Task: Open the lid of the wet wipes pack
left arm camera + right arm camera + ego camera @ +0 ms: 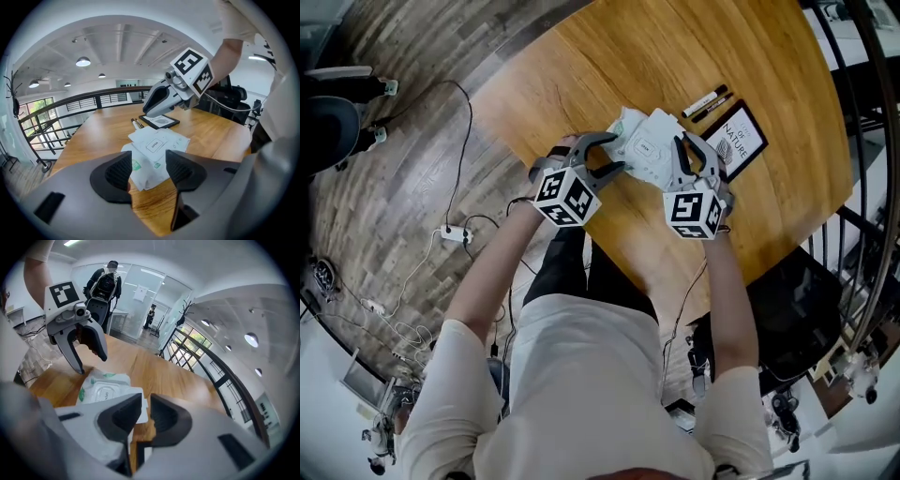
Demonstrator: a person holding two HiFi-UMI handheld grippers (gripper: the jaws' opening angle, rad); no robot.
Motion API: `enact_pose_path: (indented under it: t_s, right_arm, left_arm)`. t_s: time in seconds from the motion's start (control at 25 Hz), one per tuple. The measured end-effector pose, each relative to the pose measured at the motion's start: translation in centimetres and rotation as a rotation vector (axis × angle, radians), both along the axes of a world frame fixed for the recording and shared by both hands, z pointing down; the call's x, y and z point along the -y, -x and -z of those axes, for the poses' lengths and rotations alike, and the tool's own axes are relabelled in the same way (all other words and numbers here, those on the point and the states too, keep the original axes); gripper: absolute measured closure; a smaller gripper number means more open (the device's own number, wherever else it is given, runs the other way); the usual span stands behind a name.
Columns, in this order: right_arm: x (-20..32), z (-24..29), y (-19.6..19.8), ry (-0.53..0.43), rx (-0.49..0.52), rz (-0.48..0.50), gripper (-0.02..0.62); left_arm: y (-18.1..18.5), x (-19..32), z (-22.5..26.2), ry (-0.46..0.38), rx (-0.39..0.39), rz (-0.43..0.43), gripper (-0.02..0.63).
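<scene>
- The wet wipes pack (pixel 649 150) lies flat on the tabletop (pixel 675 56).
- The left gripper (pixel 149 168) has its jaws apart, astride the pack's near end.
- The right gripper (pixel 146 411) has its jaws nearly together, pinching the pack's opposite edge.

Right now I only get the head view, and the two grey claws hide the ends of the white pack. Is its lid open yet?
Observer: No. In the left gripper view the lid lies flat on the wet wipes pack, its label reading OPEN.
Operator: Is the left claw squeezing it?
Observer: The left gripper has its jaws apart, the pack's near end between them.
Operator: And the right one?
Observer: The right gripper has its jaws almost together, a pack corner at the slim gap; pinched or not, I cannot tell.
</scene>
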State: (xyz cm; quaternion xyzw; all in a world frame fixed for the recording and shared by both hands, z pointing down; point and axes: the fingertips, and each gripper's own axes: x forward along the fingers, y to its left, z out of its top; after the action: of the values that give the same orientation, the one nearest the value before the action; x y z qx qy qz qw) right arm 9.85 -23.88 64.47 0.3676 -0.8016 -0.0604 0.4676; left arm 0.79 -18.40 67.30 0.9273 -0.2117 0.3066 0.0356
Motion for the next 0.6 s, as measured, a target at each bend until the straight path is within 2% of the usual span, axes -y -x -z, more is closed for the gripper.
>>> enact_pose_path:
  t_s: [0.2,0.36,0.6]
  right_arm:
    - [-2.2,4.7,0.5,-0.024,0.037,-0.03,0.548]
    - [-4.4,9.2,0.7,-0.015,0.125,-0.1,0.548]
    - [-8.7,15.5,-0.1,-0.022,0.245,-0.204,0.557]
  left_arm:
    - [1.0,-0.9,4.7,-0.033,-0.012,0.011,0.407]
    - [1.8,-2.4,9.0,-0.047,-0.041,0.03,0.43]
    - [2.7,-5.4,15.3,-0.051,-0.108,0.115,0.489]
